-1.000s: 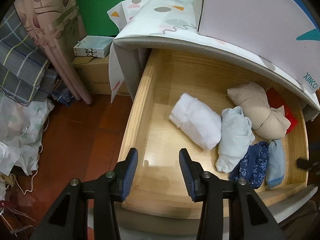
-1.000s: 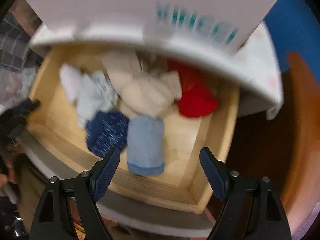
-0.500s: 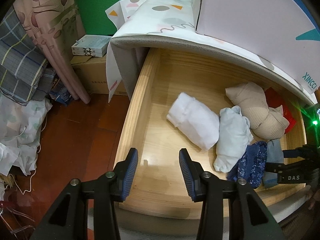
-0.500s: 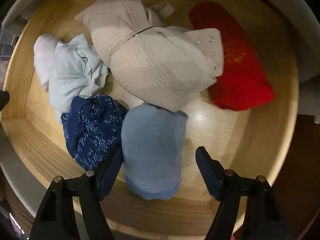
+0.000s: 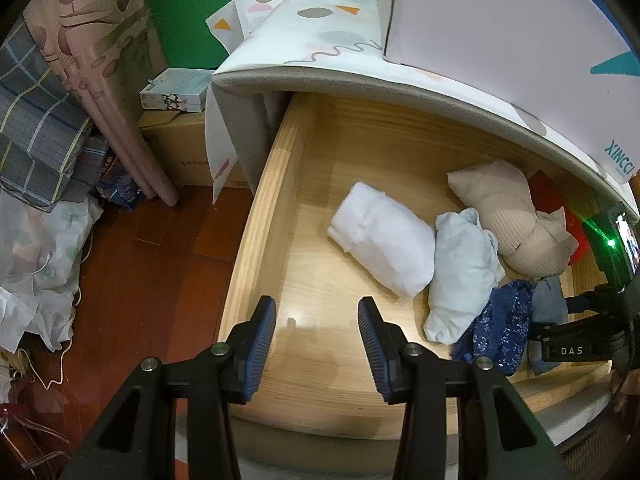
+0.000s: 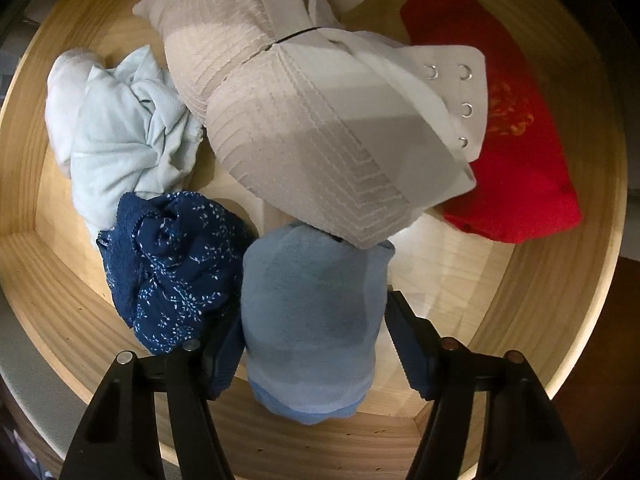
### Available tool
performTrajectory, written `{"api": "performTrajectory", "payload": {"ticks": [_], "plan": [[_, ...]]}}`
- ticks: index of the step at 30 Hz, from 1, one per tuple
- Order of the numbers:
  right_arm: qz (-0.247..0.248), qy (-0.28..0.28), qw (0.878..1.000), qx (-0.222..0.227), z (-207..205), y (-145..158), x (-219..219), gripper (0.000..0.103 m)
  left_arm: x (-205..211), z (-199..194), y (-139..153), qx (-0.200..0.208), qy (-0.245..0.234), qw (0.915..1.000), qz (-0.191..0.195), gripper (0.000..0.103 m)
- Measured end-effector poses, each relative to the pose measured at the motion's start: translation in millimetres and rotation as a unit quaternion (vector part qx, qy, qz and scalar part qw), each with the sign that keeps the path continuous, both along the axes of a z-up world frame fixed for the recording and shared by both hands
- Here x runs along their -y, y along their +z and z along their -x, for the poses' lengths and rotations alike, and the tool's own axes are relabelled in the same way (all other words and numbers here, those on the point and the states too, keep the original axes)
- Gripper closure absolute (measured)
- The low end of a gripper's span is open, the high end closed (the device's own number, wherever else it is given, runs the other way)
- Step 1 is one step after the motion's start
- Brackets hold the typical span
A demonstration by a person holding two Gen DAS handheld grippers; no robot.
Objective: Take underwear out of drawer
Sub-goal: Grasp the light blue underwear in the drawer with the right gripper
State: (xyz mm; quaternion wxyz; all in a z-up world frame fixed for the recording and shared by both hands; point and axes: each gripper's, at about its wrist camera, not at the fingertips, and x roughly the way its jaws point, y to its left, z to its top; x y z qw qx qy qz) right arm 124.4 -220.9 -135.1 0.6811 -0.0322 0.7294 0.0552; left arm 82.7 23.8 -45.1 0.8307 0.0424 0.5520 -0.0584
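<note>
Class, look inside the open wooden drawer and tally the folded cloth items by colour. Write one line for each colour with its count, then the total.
White folded cloth roll: 1
Pale blue crumpled cloth bundle: 1
Dark blue white-speckled cloth bundle: 1
Light blue rolled cloth bundle: 1
Beige ribbed garment with hook fasteners: 1
Red folded cloth: 1
Total: 6

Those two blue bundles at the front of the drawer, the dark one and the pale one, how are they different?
The dark blue bundle is navy with a tiny white sprig print; the light blue bundle is plain. The dark one is loosely scrunched; the light one is a smoother roll. The right gripper is closing with the light one between its jaws; the dark one lies outside. Both are soft cloth in the wooden drawer.
</note>
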Motion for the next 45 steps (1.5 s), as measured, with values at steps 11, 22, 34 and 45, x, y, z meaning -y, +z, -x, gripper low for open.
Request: {"api": "performTrajectory", "payload": {"ticks": [11,22,34,45], "plan": [[-0.001,-0.035,0.999,0.018,33,7,3,0.060,6,-1,-2,-0.006,-0.005,0.9999,-0.011,0.059],[-0.006,-0.111,0.990,0.086,75,48,43,0.060,14,4,-4,-0.013,-0.024,0.9991,-0.033,0.059],[-0.042,-0.143,0.985,0.088,88,39,67,0.060,46,16,-10,-0.095,-0.067,0.9930,0.022,0.059],[-0.046,-0.143,0.985,0.087,88,39,67,0.060,119,27,-27,-0.168,-0.117,0.9776,0.046,0.058]]}}
